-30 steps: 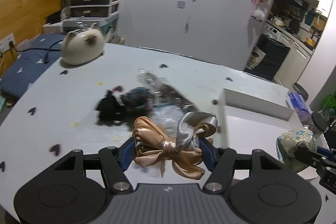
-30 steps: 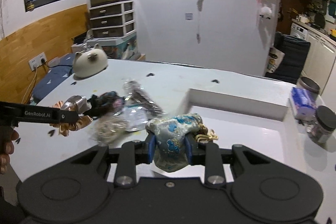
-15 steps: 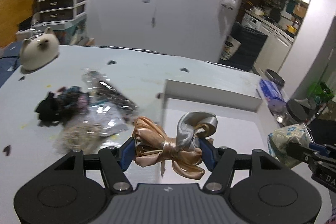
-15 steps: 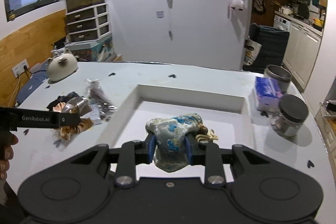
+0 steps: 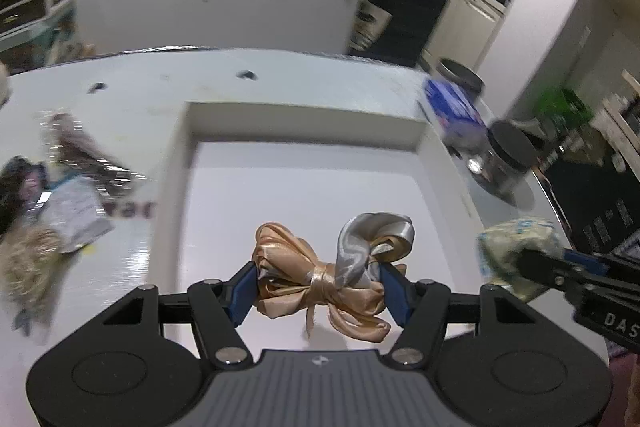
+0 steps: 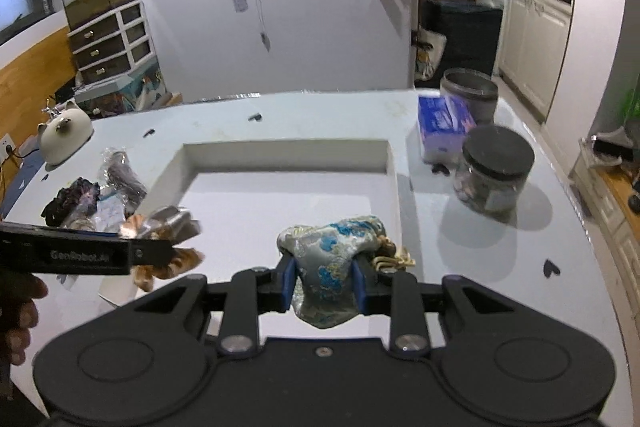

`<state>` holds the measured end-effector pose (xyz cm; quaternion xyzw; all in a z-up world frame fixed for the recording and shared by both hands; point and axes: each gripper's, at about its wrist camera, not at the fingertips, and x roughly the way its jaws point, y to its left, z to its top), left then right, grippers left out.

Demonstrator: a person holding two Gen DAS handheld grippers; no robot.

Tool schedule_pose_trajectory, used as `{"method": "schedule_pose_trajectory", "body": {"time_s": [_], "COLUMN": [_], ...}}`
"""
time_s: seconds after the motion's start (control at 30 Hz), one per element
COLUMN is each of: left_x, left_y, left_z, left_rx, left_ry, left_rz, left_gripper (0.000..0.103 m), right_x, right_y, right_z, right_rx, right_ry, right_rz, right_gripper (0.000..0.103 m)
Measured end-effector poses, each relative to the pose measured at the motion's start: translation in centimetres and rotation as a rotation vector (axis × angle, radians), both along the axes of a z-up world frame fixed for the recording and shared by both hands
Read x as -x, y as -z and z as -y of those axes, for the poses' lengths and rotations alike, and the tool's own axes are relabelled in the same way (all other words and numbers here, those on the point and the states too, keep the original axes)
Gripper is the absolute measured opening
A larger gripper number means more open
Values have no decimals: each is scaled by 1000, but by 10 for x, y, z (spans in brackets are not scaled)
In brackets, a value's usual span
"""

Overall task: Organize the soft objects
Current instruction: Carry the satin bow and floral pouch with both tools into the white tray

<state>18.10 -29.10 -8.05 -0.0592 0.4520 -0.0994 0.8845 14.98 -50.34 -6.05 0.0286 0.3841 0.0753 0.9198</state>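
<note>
Jaws of your left gripper point(image 5: 318, 289) clamped on the satin bow point(image 5: 324, 279), your right gripper point(image 6: 323, 279) pinching the brocade pouch point(image 6: 330, 267), both over the white tray point(image 6: 280, 151).

A peach and silver satin ribbon bow point(image 5: 332, 275) hangs crumpled above the shallow white rectangular tray point(image 5: 304, 123), pinched at both ends. A blue-and-gold brocade drawstring pouch point(image 6: 332, 263) with tan cords hangs upright over the tray's near right part, squeezed at its middle.
</note>
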Motion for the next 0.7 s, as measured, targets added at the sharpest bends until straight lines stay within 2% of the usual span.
{"method": "schedule_pose_trajectory", "body": {"time_s": [0.13,0.3,0.47,0.7], "left_x": [-8,-17,-25,-29], "left_y": [12,27,40,53], "left_z": [22,43,48,47], "left_rx": [0,-6,-3,8], "left_ry": [74,127,136,134], "left_rz": [-32,-66,-110,-143], "left_gripper": [65,65,65,65], "right_x": [-9,-19,-35,-52], "right_y": [11,20,34,47], "right_z": [7,14,13,9], "right_rx": [-10,-26,-36,-55], "right_ry": [-5,-13,-31,-67], "right_rz": [-72,-117,-210,-260], "right_gripper": [30,30,30,31]}}
